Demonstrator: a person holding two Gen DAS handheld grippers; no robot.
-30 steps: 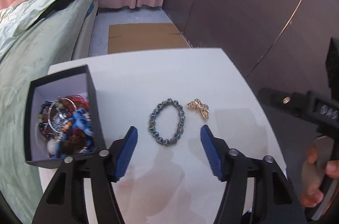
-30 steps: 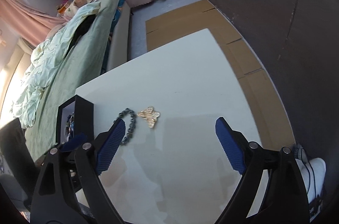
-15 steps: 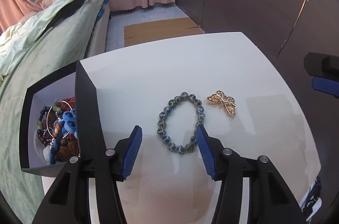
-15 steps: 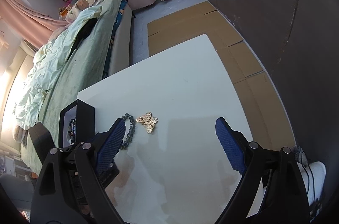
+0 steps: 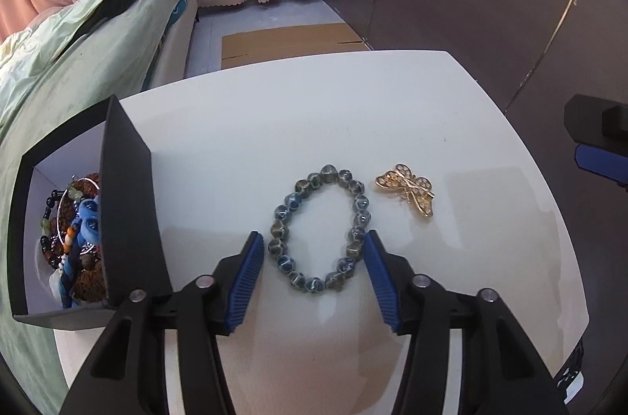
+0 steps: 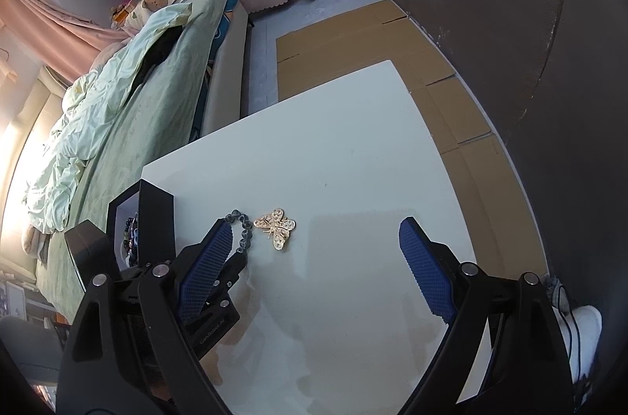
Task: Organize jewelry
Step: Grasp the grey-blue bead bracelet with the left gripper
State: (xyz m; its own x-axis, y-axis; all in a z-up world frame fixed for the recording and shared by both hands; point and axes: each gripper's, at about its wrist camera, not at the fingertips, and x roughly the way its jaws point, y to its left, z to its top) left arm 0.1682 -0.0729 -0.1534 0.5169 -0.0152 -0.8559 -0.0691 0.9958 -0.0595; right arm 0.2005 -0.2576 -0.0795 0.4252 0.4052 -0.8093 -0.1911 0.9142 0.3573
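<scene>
On white table [image 5: 314, 124], a blue-grey beaded bracelet [image 5: 320, 228] is laid flat as an oval loop, straddled by the left gripper [image 5: 312, 250]. Its blue ribbed pads are seen at 9 and 3 o'clock of the loop's lower half; the right pad [image 5: 378, 277] looks to be at or against the beads, the left pad [image 5: 245, 283] is kept just apart. The jaws have just been closing, with the bracelet between them, but no firm pinch is shown yet. A gold butterfly brooch [image 5: 408, 187] is found at 2 o'clock of the bracelet, just beside it, not touching. A black jewelry box [image 5: 125, 211] with a white interior is placed at 9 o'clock of the left gripper, at the table's left edge; assorted beaded pieces [image 5: 74, 238] are piled inside.

From the right wrist view, the right gripper [image 6: 314, 266] is held spread wide above bare tabletop, nothing between its pads. The brooch [image 6: 276, 226] is seen at 11 o'clock of its midpoint, the bracelet [image 6: 241, 230] partly hidden behind its left finger. The left gripper's body is visible at 8 o'clock. A bed with a green quilt [image 6: 114, 108] is seen beyond the table at 10 o'clock.
</scene>
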